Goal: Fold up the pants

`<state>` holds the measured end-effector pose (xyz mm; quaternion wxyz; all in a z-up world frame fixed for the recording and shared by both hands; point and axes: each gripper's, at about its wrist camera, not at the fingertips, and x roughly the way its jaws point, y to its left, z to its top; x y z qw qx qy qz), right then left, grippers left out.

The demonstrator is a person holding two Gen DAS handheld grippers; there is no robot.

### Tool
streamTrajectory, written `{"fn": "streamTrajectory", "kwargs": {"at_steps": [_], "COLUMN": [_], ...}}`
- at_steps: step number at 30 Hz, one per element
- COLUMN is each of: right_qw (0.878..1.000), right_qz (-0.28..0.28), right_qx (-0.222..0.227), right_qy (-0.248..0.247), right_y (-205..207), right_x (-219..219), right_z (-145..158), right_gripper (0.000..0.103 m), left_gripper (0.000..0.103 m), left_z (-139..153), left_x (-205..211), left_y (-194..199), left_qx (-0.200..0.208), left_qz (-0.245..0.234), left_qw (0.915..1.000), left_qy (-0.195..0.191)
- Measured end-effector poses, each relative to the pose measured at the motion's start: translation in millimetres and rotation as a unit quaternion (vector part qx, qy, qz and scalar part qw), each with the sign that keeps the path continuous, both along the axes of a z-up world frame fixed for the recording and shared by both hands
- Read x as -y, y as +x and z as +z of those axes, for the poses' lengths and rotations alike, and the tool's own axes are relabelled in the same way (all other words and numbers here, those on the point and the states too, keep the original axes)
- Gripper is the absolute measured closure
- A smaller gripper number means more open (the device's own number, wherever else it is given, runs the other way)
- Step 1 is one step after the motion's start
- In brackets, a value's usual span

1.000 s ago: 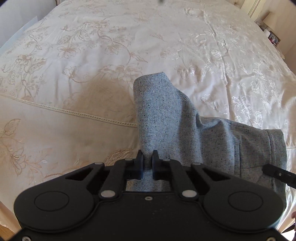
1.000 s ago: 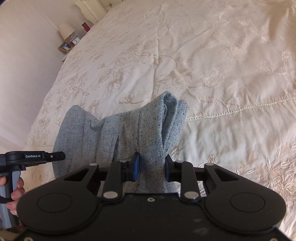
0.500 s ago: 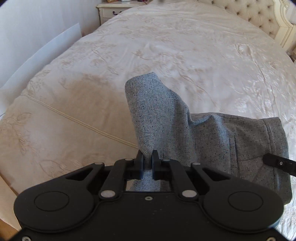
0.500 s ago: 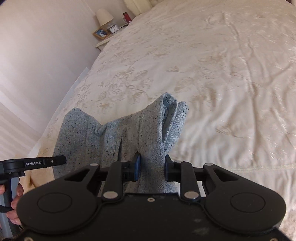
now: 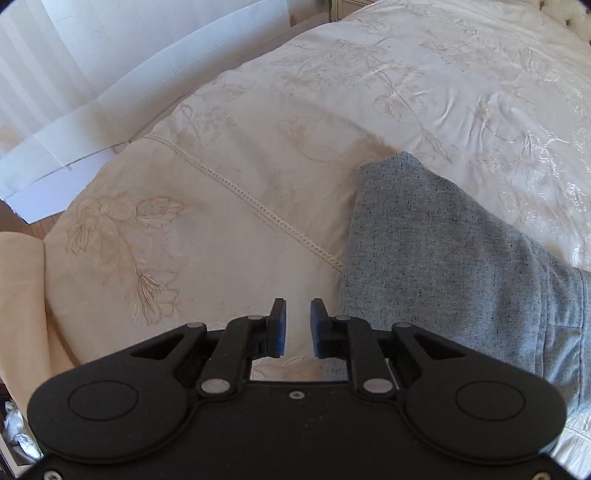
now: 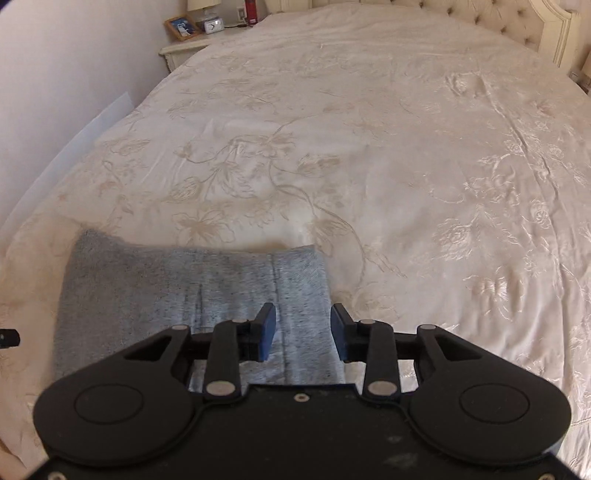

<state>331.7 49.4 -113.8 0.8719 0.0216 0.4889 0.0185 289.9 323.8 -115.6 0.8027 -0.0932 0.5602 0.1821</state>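
The grey speckled pants (image 5: 443, 251) lie folded and flat on the cream embroidered bedspread (image 5: 258, 166). In the left wrist view they sit to the right of my left gripper (image 5: 298, 326), whose jaws are opening with only bedspread showing between them. In the right wrist view the pants (image 6: 192, 291) spread from the left edge to under my right gripper (image 6: 303, 332). Its jaws are opening above the pants' right edge, and the pads do not press the cloth.
The bed's near-left corner and a white board (image 5: 147, 85) against the wall show in the left wrist view. A nightstand (image 6: 184, 48) with a framed photo and clock stands far left, and the tufted headboard (image 6: 480, 22) is at the back.
Both grippers let go of the pants, which dropped from a raised fold to lie flat on the bed. Both hands swept sideways toward the bed's left side.
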Motion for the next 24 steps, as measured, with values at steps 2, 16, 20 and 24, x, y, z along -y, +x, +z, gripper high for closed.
{"fn": "streamTrajectory", "kwargs": {"at_steps": [2, 16, 20, 24], "right_qw": [1.0, 0.998, 0.998, 0.997], "right_qz": [0.012, 0.054, 0.048, 0.059], "right_qx": [0.001, 0.029, 0.032, 0.039], "right_qy": [0.002, 0.022, 0.032, 0.027], "right_y": [-9.0, -104.9, -128.5, -150.7], "right_x": [-7.4, -28.8, -18.8, -8.1], "right_z": [6.2, 67.4, 81.5, 91.5], "right_gripper": [0.068, 0.068, 0.068, 0.068], "left_gripper": [0.08, 0.078, 0.077, 0.073], "left_z": [3.6, 57.3, 67.9, 75.7], "left_x": [0.8, 72.0, 94.2, 112.6], "left_y": [-8.8, -70.8, -89.2, -107.0], "left_qx": [0.0, 0.03, 0.031, 0.031], "left_qz": [-0.008, -0.053, -0.06, -0.055], "left_qw": [1.0, 0.9981, 0.9977, 0.998], "left_qy": [0.002, 0.012, 0.008, 0.011]}}
